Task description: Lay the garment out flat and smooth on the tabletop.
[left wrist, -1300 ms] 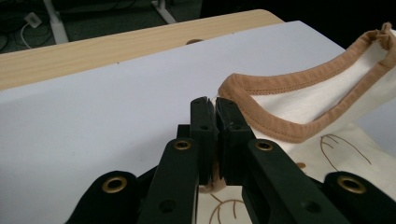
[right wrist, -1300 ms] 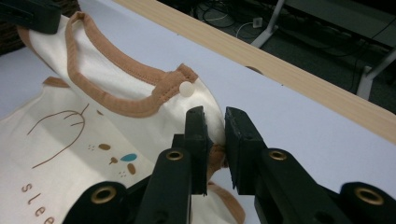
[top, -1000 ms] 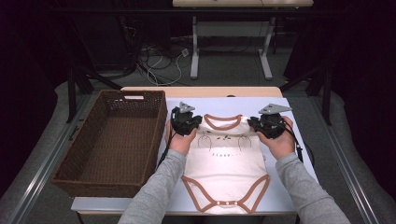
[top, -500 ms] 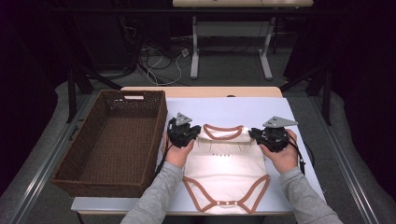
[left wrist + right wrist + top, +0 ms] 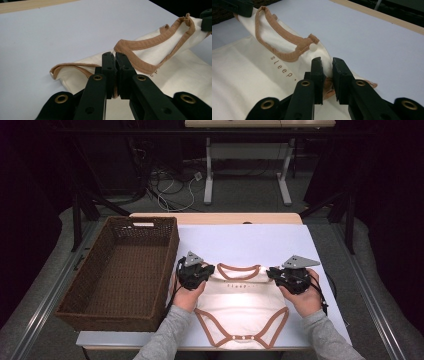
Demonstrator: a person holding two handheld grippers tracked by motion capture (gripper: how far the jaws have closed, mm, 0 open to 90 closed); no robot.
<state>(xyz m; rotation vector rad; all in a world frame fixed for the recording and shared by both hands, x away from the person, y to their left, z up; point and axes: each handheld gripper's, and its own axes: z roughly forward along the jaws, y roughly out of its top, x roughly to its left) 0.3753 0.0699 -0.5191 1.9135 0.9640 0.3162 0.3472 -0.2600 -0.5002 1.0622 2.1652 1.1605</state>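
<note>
Pale lilac-white table cover (image 5: 250,240) spread over the wooden tabletop, reaching from the basket side across to the far right edge. Dark brown wicker basket (image 5: 120,272) standing on the left of it, long side just beside the garment. Cream baby bodysuit (image 5: 242,307) with tan trim lying flat near the middle of the cover, crotch snaps toward the person, neckline away, shoulders drawn up off the cloth. Left gripper (image 5: 196,274) at the bodysuit's left shoulder, jaws clamped tight on the tan-edged fabric (image 5: 140,45), a fold pinched between the pads. Right gripper (image 5: 290,276) at the opposite shoulder, jaws closed on a bunched bit of cream and tan cloth beside the neck snap (image 5: 312,47). Small printed word "sleep" (image 5: 283,68) just under the neckline.
</note>
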